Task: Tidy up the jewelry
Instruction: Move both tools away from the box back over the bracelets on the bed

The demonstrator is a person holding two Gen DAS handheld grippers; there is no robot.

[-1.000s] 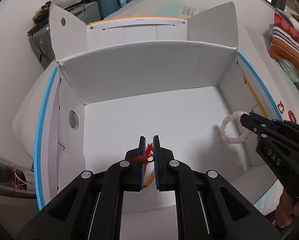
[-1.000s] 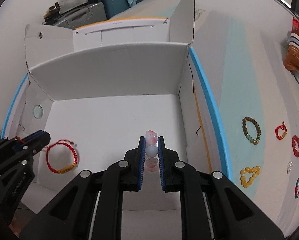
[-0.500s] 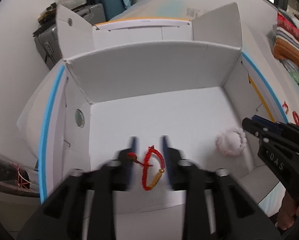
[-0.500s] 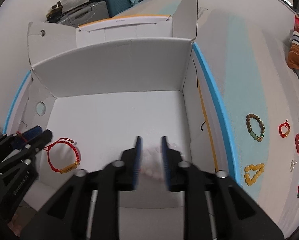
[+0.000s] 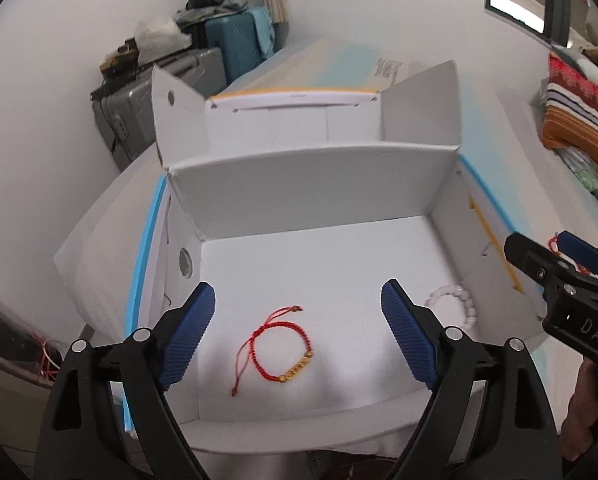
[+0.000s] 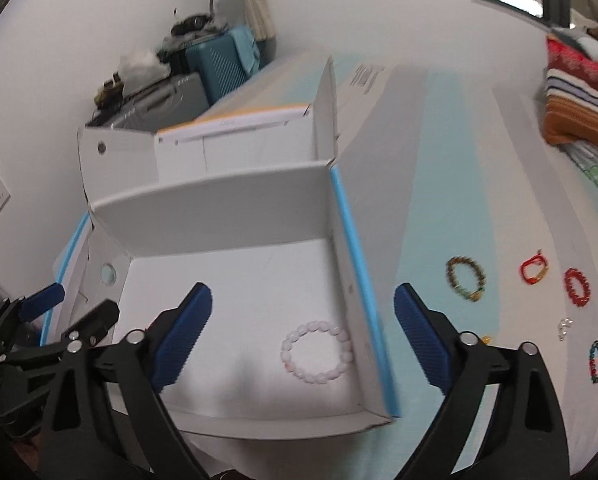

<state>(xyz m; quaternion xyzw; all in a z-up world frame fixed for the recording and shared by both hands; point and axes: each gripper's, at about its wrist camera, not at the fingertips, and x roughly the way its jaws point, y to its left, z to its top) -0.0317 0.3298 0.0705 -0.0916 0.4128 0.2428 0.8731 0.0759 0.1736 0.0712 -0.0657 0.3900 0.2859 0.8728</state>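
Bracelets lie in the white box (image 5: 315,184): red string bracelet (image 5: 283,350) on the left, pink bead bracelet (image 6: 318,351) on the right. Left tongs (image 5: 297,336) and right tongs (image 6: 303,338) have just been opening, wide and empty. More bracelets (image 6: 465,278) wait far right; they look light and floppy, best pinched across the band.

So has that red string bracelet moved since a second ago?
Yes. The red string bracelet was pinched between the left gripper's fingers; those have just been opening, and it now lies flat on the white box's floor.
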